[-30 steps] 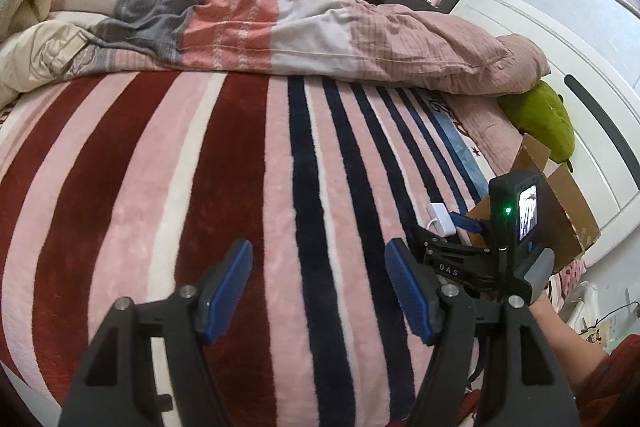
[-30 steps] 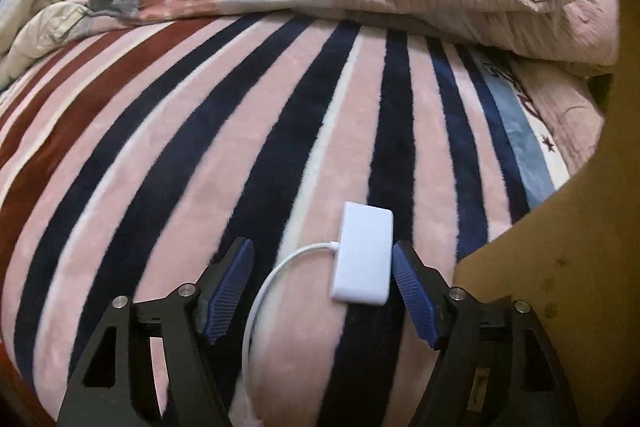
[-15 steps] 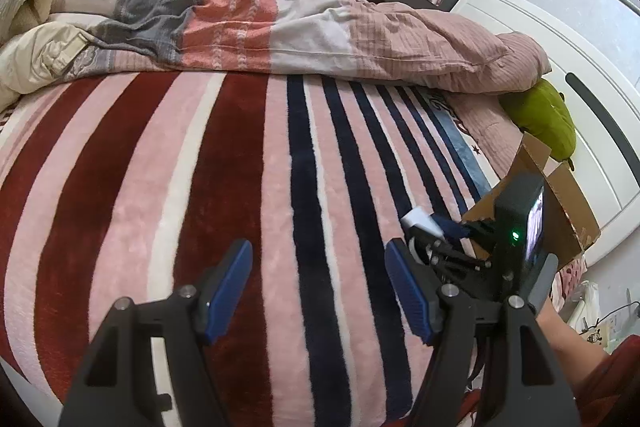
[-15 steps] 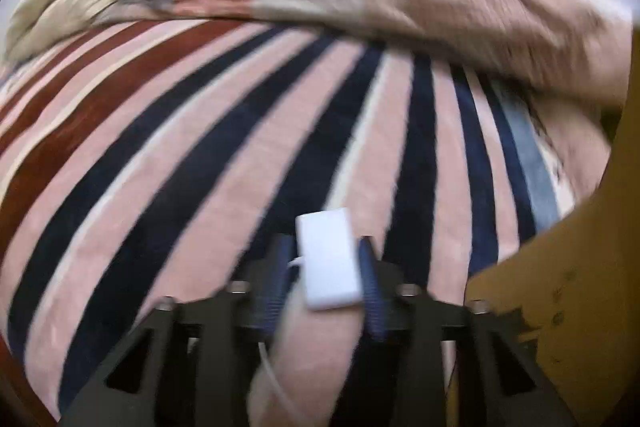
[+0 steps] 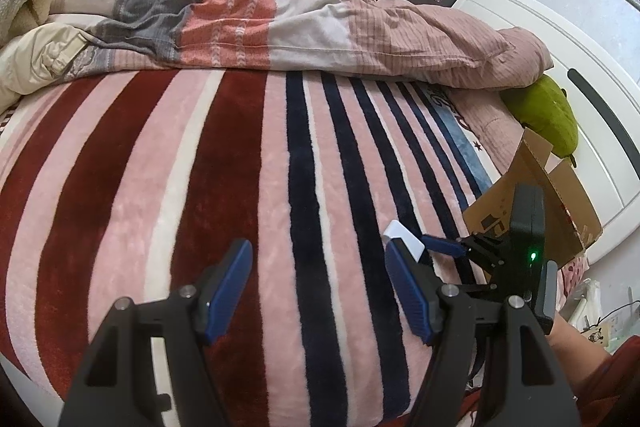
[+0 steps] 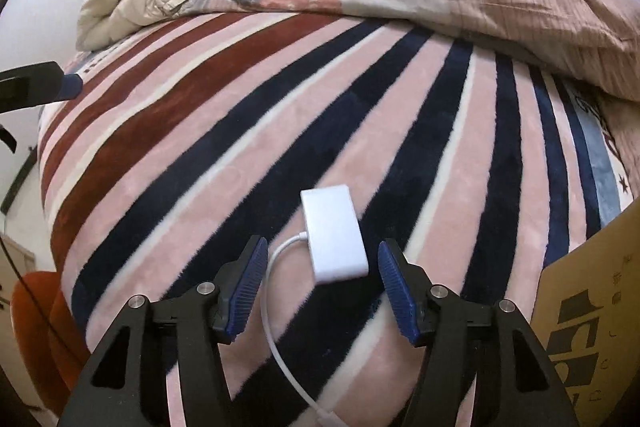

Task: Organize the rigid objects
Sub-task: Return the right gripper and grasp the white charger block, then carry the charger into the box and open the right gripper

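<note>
A white rectangular adapter (image 6: 335, 235) with a white cable (image 6: 280, 327) lies on the striped blanket (image 6: 240, 131). My right gripper (image 6: 320, 283) is open, its blue fingers on either side of the adapter's near end without touching it. In the left wrist view the adapter (image 5: 404, 239) shows between the right gripper's fingers at the right. My left gripper (image 5: 316, 287) is open and empty above the blanket (image 5: 240, 167).
An open cardboard box (image 5: 560, 211) stands at the bed's right side, also at the right edge of the right wrist view (image 6: 592, 307). A rumpled duvet (image 5: 280, 15) fills the far side. A green plush (image 5: 548, 119) lies by the white headboard (image 5: 568, 43).
My right gripper was shut on the adapter half a second ago; now it is open and the adapter lies on the blanket, turned a little to the left. The left gripper has hardly moved.
</note>
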The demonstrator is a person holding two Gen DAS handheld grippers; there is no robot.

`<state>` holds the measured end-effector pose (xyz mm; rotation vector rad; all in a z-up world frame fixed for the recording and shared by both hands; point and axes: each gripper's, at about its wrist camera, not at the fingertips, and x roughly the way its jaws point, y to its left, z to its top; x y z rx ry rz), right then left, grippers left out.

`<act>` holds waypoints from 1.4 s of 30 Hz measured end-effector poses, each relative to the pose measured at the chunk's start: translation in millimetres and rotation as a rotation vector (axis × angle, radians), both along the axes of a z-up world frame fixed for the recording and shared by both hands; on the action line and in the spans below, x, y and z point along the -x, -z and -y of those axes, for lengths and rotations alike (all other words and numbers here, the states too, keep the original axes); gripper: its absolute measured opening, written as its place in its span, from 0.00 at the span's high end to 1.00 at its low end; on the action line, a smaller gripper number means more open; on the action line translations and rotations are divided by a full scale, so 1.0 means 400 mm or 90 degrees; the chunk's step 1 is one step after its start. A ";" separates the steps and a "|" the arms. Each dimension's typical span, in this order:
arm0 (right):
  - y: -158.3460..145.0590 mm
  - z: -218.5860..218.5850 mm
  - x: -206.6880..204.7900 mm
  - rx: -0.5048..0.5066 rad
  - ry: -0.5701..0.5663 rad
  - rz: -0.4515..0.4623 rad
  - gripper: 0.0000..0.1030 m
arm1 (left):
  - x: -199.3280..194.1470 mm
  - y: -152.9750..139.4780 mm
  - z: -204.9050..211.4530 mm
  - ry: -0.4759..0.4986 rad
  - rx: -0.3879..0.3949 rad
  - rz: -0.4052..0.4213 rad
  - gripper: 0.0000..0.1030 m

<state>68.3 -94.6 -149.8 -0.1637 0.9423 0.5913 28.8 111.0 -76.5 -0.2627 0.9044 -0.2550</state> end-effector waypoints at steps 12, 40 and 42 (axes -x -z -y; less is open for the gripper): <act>0.000 -0.026 0.018 0.010 -0.054 0.010 0.69 | 0.002 -0.004 0.014 0.000 -0.004 -0.005 0.36; -0.299 -0.055 0.115 -0.114 -0.211 0.123 0.78 | -0.020 -0.158 0.095 0.104 0.098 0.050 0.58; -0.351 -0.033 0.125 -0.132 -0.214 0.143 0.78 | -0.035 -0.196 0.126 0.135 0.117 0.068 0.65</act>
